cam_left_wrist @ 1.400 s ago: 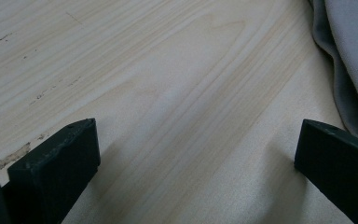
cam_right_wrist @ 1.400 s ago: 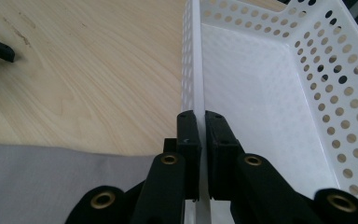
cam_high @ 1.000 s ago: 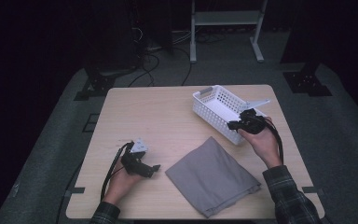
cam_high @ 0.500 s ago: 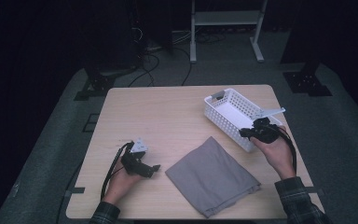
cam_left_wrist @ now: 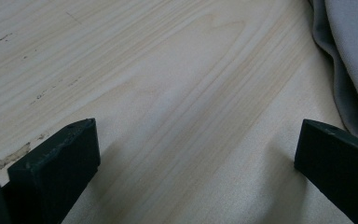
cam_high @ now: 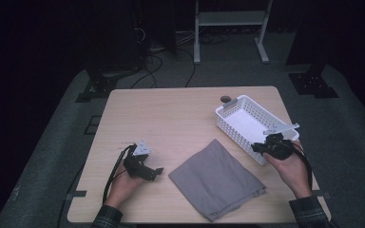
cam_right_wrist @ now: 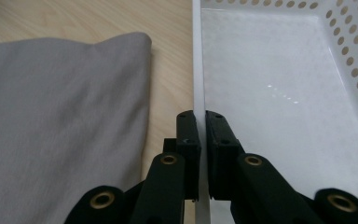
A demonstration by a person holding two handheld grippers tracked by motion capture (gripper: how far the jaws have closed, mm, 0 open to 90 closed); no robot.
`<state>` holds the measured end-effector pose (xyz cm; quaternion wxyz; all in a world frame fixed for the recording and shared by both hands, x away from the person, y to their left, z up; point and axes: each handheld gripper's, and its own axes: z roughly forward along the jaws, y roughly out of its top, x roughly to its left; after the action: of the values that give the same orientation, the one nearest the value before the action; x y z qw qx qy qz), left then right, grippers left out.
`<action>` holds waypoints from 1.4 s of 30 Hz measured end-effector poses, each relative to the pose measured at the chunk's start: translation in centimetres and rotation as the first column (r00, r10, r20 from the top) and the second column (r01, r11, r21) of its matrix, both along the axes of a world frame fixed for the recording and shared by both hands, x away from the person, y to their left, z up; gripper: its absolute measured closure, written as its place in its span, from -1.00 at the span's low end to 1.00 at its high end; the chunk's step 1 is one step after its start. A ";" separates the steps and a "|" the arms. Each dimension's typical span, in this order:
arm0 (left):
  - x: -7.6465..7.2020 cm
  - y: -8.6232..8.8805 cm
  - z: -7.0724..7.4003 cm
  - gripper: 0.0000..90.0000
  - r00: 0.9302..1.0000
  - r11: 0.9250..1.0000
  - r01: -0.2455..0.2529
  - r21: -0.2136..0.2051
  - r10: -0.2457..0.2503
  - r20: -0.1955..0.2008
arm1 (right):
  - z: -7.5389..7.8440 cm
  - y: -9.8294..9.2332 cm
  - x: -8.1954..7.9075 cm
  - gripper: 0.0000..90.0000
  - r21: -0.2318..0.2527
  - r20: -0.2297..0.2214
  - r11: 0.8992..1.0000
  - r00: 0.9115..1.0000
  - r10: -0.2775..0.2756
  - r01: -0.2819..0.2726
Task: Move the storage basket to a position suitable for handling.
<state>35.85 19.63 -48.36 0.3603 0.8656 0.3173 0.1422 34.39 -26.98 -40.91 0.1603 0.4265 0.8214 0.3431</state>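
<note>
**Right hand-held gripper pinches the basket wall**

The right hand-held gripper (cam_right_wrist: pixel 200 140) has its two black jaws closed tight on the thin white side wall of the basket (cam_right_wrist: pixel 279 93), one jaw outside the wall and one inside. In the high view this hand-held gripper (cam_high: pixel 261 148) grips the basket (cam_high: pixel 228 121) at its near corner, with the person's right hand (cam_high: pixel 292 166) just behind it. Immediately beside the outer jaw lies bare wood of the counter (cam_right_wrist: pixel 168 93), and just past that strip the folded grey cloth (cam_right_wrist: pixel 60 126) lies flat, close to the basket but not touching it.

Well apart from these, the left hand-held gripper (cam_high: pixel 158 172) rests low over the counter (cam_left_wrist: pixel 168 93), jaws spread wide with nothing between them. An edge of the grey cloth (cam_left_wrist: pixel 349 60) lies just beyond one of its jaws. A small dark round object (cam_high: pixel 225 99) sits on the counter by the basket's far end.
</note>
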 end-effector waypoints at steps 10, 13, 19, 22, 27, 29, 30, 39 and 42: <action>0.0 0.0 0.0 -1.00 1.000 1.000 -0.002 0.000 0.002 0.002 | -0.8 0.5 -1.7 0.84 -0.033 -0.010 0.999 1.000 -0.003 0.003; 0.0 0.0 0.0 -1.00 1.000 1.000 -0.001 0.001 0.001 0.003 | -0.7 0.4 -1.7 0.79 -0.009 -0.009 1.000 1.000 0.003 -0.003; 0.0 0.0 0.0 -1.00 1.000 1.000 -0.001 0.004 0.001 0.000 | 0.5 0.3 -1.3 0.67 0.008 0.011 1.000 1.000 0.011 -0.011; 0.0 0.0 0.0 -1.00 1.000 1.000 -0.001 0.003 0.001 0.000 | 1.0 0.1 -0.9 0.65 0.010 0.022 1.000 1.000 0.009 -0.009; 0.0 0.0 0.0 -1.00 1.000 1.000 -0.001 0.002 0.001 0.000 | 2.2 -1.0 1.1 0.56 0.014 0.041 1.000 0.999 -0.024 0.024; 0.0 0.0 0.0 -1.00 1.000 1.000 -0.001 0.002 0.001 0.000 | 2.4 -1.3 1.5 0.53 0.007 0.040 0.999 0.999 -0.034 0.034; 0.0 0.0 0.0 -1.00 1.000 1.000 -0.001 0.003 0.001 0.000 | 2.7 -1.9 2.4 0.48 0.000 0.045 0.999 0.998 -0.053 0.053; 0.0 0.0 0.0 -1.00 1.000 1.000 -0.004 -0.004 0.004 0.003 | 3.3 -4.7 6.7 0.31 -0.049 0.073 0.988 0.987 -0.143 0.147; 0.0 0.0 0.0 -1.00 1.000 1.000 -0.004 -0.004 0.004 0.002 | 3.0 -5.5 7.8 0.30 -0.056 0.067 0.985 0.985 -0.160 0.163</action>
<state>35.81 19.62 -48.40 0.3621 0.8641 0.3189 0.1434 42.20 -32.49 -37.87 0.2260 0.4758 0.7888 0.3168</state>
